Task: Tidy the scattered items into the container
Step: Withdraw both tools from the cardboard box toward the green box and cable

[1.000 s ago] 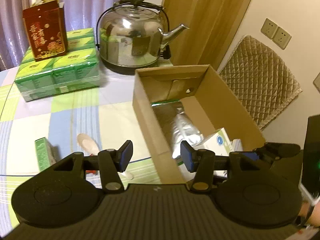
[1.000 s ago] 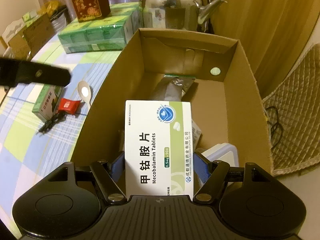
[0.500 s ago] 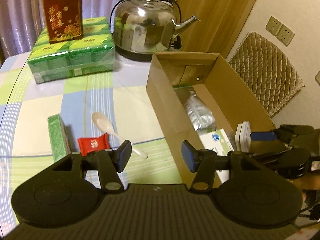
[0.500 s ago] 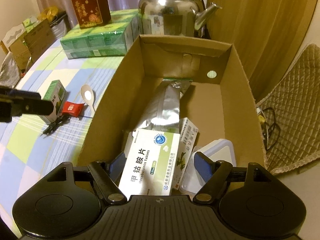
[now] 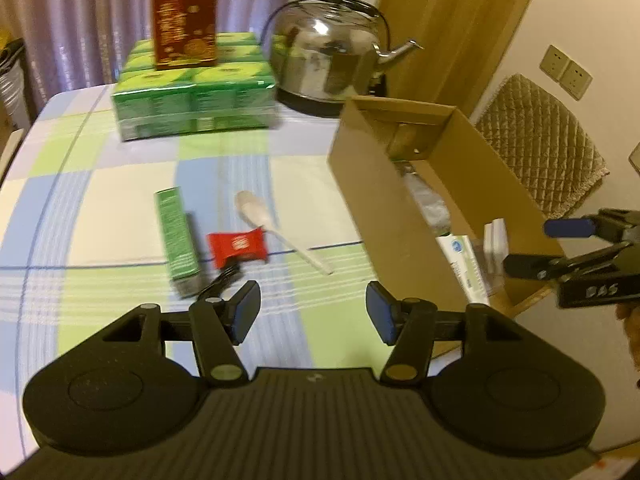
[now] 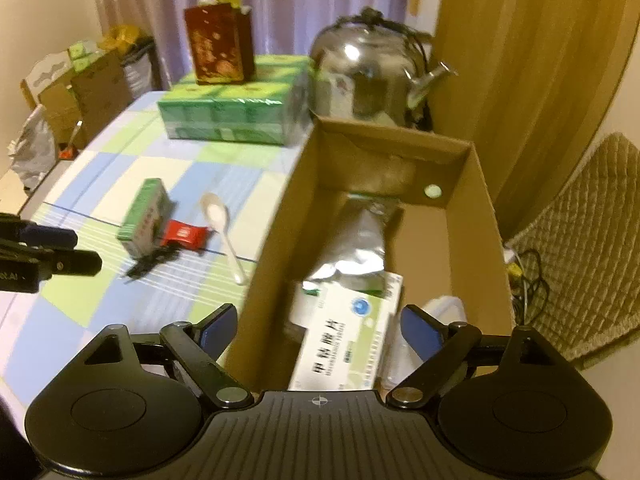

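Left gripper [image 5: 312,314] hangs over the checked tablecloth [image 5: 100,208], jaws wide apart, nothing between them; the loose items lie just ahead of it. Green box [image 5: 176,236] lies flat; red packet [image 5: 238,248] just right of it, nearly touching; white spoon [image 5: 276,228] beside the packet, bowl toward the far side, handle toward the near edge; a small black clip [image 5: 218,282] sits just in front of the green box and packet.

Right gripper [image 6: 320,330] hovers over the near end of the carton [image 6: 272,248], jaws spread, empty. Inside the carton: tablet box [image 6: 344,344] lying flat at the near end; foil pouch [image 6: 356,248] running lengthwise behind it, its near end resting on the tablet box; a white lidded tub [image 6: 444,312] in the near right corner, partly hidden by the right finger.

Beyond the carton stands a steel kettle [image 6: 368,76]; left of it a green wrapped pack [image 6: 236,116] with a dark red bag [image 6: 218,46] upright on top. A quilted chair back [image 5: 540,152] shows right of the carton.
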Demonstrator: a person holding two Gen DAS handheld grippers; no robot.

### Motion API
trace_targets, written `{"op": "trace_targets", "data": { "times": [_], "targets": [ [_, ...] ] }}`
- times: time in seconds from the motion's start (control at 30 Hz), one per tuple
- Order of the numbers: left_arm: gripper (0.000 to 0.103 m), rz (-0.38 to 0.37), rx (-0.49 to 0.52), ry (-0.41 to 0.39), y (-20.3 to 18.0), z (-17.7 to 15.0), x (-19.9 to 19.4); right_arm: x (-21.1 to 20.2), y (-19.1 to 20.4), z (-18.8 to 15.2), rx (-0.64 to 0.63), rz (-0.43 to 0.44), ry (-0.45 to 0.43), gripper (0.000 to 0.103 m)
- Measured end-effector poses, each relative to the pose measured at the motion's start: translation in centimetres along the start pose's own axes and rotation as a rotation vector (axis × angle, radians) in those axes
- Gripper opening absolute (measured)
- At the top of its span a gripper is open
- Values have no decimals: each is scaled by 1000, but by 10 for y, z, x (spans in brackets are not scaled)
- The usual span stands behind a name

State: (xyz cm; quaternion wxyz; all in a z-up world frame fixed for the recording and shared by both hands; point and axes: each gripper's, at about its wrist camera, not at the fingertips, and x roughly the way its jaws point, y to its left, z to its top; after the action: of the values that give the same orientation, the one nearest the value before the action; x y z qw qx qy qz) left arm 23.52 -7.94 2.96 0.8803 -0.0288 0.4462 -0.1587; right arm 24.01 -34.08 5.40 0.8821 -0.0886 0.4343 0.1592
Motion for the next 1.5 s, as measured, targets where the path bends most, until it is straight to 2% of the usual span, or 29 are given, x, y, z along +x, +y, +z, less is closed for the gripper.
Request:
{"op": "trace_targets", "data": {
  "times": [0.23, 0.3, 0.47, 0.67, 0.87, 1.17, 1.5],
  "targets": [
    [66, 52, -37, -26, 46, -25, -29, -15, 40, 2, -13, 53, -58, 92],
    [74, 75, -38, -30, 59, -34, -35, -17, 54, 2, -21, 84, -76, 92],
    [86, 125, -55, -30, 91, -54, -43, -14, 88, 1, -41, 138, -94, 97],
    [91, 164, -77, -25, 121, -67, -44, 3, 120, -3, -48, 190, -93, 99],
    [93, 187, -97, -18, 142, -70, -31, 29, 139, -10, -34, 230, -63, 99],
    [93, 180, -132, 14, 163, -68, 6, 80, 152, -20, -6, 249, 0, 99],
    [93, 183, -165, 45, 178, -60, 48, 136, 154, -16, 54, 184, 2, 99]
  ]
}}
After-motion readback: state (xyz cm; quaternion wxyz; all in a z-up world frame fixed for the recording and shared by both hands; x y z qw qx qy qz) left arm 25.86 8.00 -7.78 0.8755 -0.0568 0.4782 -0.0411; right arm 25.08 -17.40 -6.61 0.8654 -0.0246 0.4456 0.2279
